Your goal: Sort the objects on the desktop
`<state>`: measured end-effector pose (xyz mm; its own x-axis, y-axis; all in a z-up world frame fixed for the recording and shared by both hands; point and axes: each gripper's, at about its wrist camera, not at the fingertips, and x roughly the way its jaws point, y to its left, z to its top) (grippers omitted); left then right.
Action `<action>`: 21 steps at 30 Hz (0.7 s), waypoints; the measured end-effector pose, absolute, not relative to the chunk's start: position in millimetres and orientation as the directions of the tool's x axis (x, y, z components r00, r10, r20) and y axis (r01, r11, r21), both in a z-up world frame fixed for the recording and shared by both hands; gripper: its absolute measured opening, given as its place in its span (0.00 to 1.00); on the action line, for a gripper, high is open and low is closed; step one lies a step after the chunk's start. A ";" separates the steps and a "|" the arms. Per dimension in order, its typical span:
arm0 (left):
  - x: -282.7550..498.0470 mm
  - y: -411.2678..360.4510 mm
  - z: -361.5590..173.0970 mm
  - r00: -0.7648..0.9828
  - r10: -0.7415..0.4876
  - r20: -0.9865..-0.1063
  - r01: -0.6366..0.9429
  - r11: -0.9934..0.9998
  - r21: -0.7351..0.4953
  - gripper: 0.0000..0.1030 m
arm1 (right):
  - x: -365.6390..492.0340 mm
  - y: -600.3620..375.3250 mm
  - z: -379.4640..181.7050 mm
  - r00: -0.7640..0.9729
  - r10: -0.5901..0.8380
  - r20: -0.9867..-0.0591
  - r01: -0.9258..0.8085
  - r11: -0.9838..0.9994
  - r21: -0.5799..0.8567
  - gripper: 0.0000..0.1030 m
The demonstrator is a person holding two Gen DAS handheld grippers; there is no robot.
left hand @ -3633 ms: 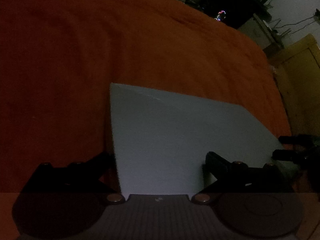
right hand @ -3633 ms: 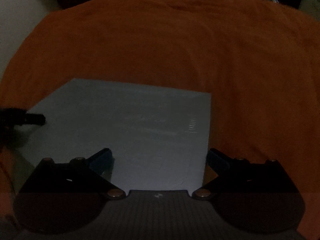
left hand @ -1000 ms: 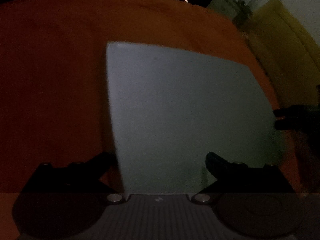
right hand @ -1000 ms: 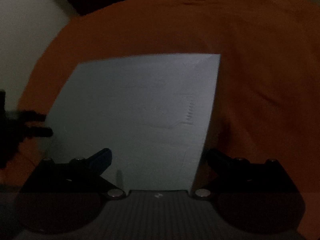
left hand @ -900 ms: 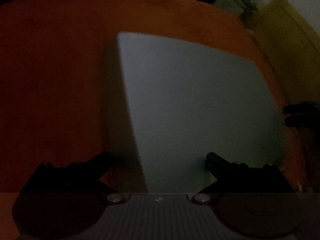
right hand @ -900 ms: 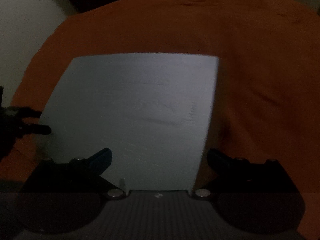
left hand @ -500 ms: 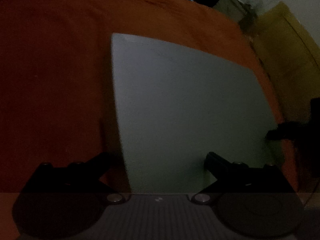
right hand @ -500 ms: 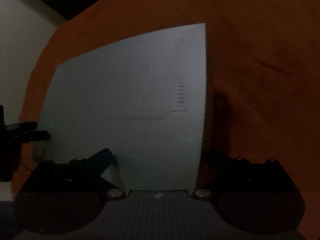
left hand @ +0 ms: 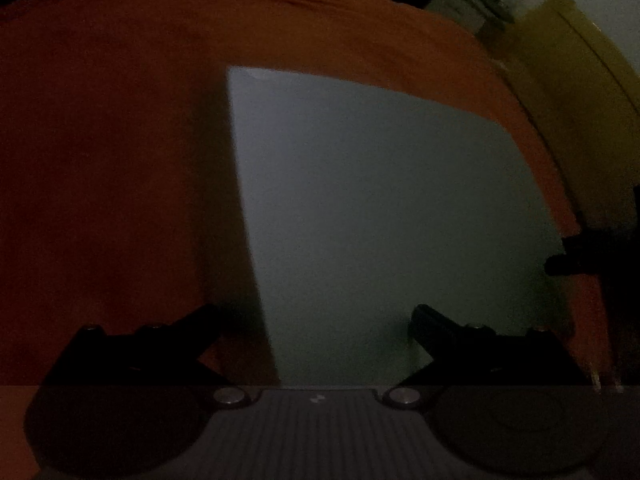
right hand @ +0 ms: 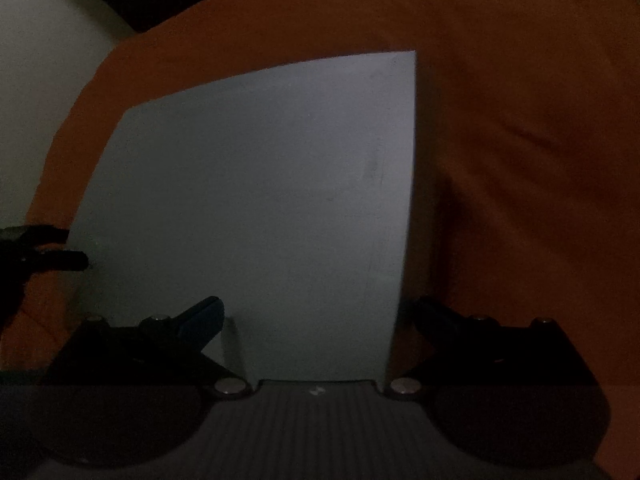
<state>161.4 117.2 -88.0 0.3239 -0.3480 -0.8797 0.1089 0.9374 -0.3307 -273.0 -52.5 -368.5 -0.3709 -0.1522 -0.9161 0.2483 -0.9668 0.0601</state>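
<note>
- The left gripper [left hand: 314, 316] stands wide apart: one finger [left hand: 196, 320] sits over the orange cloth [left hand: 120, 160], the other finger [left hand: 432, 320] over the pale sheet [left hand: 380, 208]. Nothing is pinched between them.
- The right gripper [right hand: 316, 312] is also spread wide, one fingertip [right hand: 204, 312] with a blue pad over the sheet [right hand: 260, 208], the other [right hand: 432, 312] just past the sheet's right edge over the cloth [right hand: 520, 140].
- The sheet is a flat, pale grey-blue rectangle lying on the orange cloth that covers the counter; it reaches into the gap of both grippers, and its near edge is hidden behind each gripper body.
- In the left view the right gripper's dark tips [left hand: 568, 260] show at the sheet's right edge; in the right view the left gripper's tips [right hand: 60, 256] show at its left edge. Whether they touch the sheet cannot be told in the dim light.
- A yellowish cabinet [left hand: 580, 72] stands beyond the cloth on the right of the left view.
- A pale wall [right hand: 40, 80] lies past the cloth's left side in the right view.
</note>
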 end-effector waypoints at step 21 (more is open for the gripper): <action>147.3 97.8 -62.6 0.318 -0.366 -0.875 0.186 0.929 -0.321 0.99 | -269.8 -66.2 -357.1 -0.298 -0.320 -0.899 0.376 -0.905 0.198 1.00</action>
<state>147.3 97.8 -62.6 0.3180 -0.3660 -0.8746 0.1863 0.9286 -0.3209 -269.8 -66.2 -357.1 -0.2979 -0.3199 -0.8994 0.3757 -0.9054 0.1977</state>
